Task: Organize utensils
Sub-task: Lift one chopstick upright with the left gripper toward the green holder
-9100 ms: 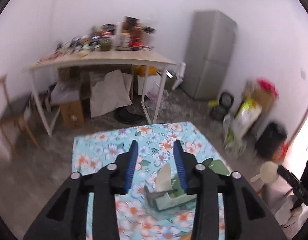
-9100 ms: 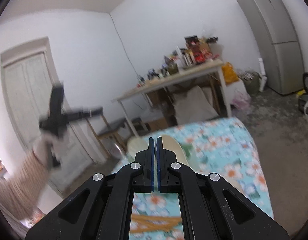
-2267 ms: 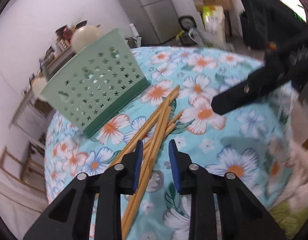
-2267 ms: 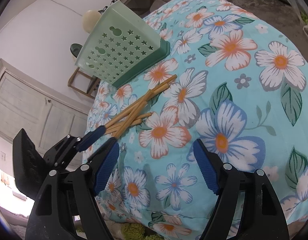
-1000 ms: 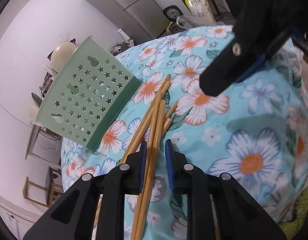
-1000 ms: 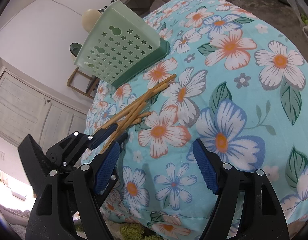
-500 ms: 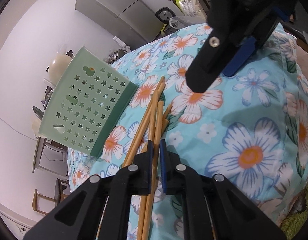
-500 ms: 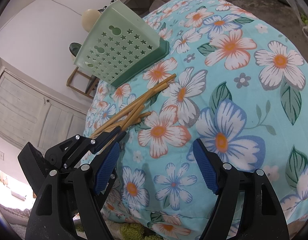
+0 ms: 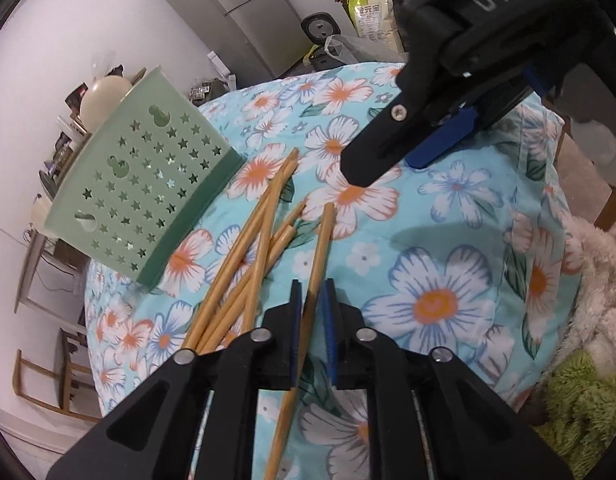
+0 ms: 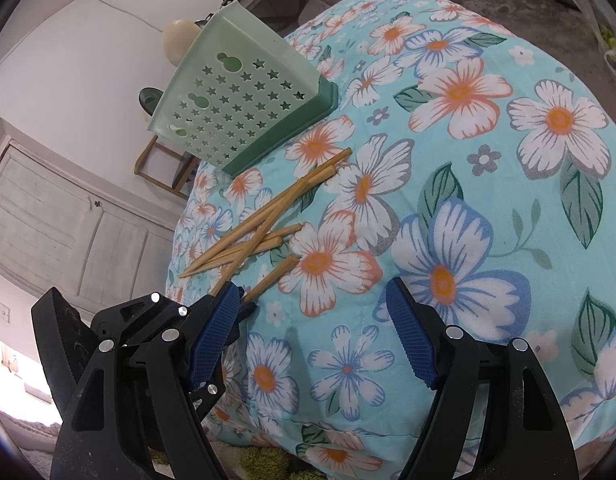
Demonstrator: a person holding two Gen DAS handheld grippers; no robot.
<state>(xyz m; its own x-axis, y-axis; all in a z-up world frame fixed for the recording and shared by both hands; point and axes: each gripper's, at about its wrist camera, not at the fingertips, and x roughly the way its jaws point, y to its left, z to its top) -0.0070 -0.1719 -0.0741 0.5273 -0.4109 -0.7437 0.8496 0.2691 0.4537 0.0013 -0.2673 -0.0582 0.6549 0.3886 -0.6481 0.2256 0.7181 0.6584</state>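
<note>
Several wooden chopsticks (image 9: 244, 264) lie in a loose pile on the floral cloth, also in the right wrist view (image 10: 268, 220). My left gripper (image 9: 311, 292) is shut on one chopstick (image 9: 318, 256), lifted and swung clear of the pile. A green star-perforated utensil basket (image 9: 144, 188) stands behind the pile, with a pale spoon head (image 9: 102, 94) rising from it; the basket also shows in the right wrist view (image 10: 240, 92). My right gripper (image 10: 312, 328) is open and empty above the cloth, to the right of the pile. The left gripper shows there at the lower left (image 10: 238, 304).
The table is covered by a turquoise floral cloth (image 10: 488, 220). A green shaggy rug (image 9: 580, 412) lies beyond the near edge. A fridge (image 9: 236, 12), bags and a cluttered table stand in the background. A wooden chair (image 10: 164, 164) stands behind the basket.
My left gripper closed on one chopstick and pulled it out of the pile, swinging its tip to the right. The right gripper stayed open and still.
</note>
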